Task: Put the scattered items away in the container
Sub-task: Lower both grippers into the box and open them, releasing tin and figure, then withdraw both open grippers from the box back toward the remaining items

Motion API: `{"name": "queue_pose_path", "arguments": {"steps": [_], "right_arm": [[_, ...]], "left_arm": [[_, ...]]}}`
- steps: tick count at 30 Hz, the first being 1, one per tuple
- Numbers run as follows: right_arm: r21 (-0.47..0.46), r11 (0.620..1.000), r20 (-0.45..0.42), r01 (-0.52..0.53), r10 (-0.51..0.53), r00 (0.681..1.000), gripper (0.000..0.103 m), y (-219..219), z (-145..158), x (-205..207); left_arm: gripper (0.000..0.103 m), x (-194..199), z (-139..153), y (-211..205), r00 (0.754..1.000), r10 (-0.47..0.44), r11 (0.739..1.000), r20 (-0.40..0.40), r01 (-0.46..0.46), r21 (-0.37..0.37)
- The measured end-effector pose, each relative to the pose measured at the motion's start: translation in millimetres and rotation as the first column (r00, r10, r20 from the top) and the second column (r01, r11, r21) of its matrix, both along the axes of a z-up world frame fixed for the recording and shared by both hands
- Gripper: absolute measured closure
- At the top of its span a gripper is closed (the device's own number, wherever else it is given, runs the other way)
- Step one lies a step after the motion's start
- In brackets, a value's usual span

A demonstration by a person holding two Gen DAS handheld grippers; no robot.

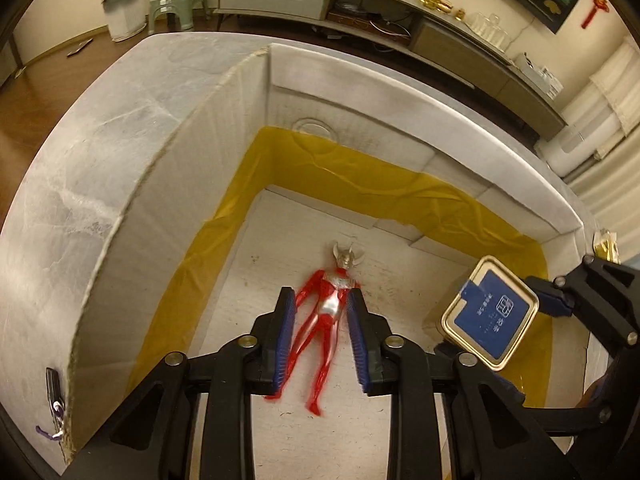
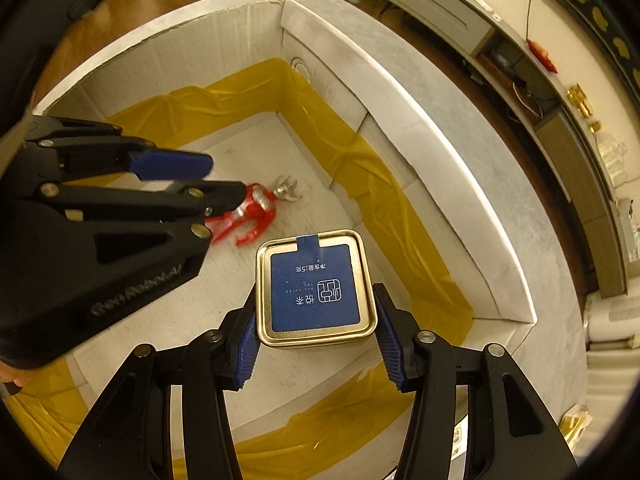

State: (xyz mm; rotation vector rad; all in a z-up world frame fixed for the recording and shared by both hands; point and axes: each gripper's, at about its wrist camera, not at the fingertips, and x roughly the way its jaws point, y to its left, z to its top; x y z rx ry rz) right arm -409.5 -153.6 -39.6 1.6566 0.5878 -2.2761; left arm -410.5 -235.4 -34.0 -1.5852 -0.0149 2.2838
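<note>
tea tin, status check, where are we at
Right gripper shut on tea tin, above box floor. Left gripper open, red hero figure lying below. Nothing blocking.

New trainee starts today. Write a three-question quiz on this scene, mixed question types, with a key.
1. True or false: the red figure lies on the floor of the cardboard box.
2. Which tongs hold the gold tin with the blue label?
A. left tongs
B. right tongs
C. neither
3. Fill in: the left tongs are ____ above the figure, gripping nothing.

Key:
1. True.
2. B: the right tongs clamp the tin by its sides, above the box floor.
3. Open.
</note>
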Motion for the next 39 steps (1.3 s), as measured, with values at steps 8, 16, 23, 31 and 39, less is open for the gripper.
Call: {"name": "queue_pose_path", "arguments": {"steps": [8,16,23,31,39], "right_arm": [[-0.121,0.991,-0.026,0.050,-0.054,0.998,0.048,13,26,19],[-0.173,0.984,-0.035,0.051,-0.058,0.998,0.048,18,50,56],[-0.210,0.978,-0.052,0.013,-0.024,0.998,0.048,18,65,102],[-0.255,0.967,-0.092,-0.014,-0.010,0.996,0.048,22,80,148],[-0.329,0.944,-0.112,-0.010,-0.028,0.993,0.048,33,88,185]], "left_arm": [[0.065,34,23,-8,0.998,-0.033,0.999,-0.062,0.033,-0.012],[0.065,71,61,-23,0.985,-0.079,0.996,-0.156,0.073,-0.047],[0.065,114,73,-22,0.974,-0.124,0.991,-0.191,0.111,-0.078],[0.065,156,84,-20,0.961,-0.148,0.987,-0.232,0.128,-0.097],[0.065,194,97,-20,0.950,-0.159,0.984,-0.267,0.133,-0.116]]}}
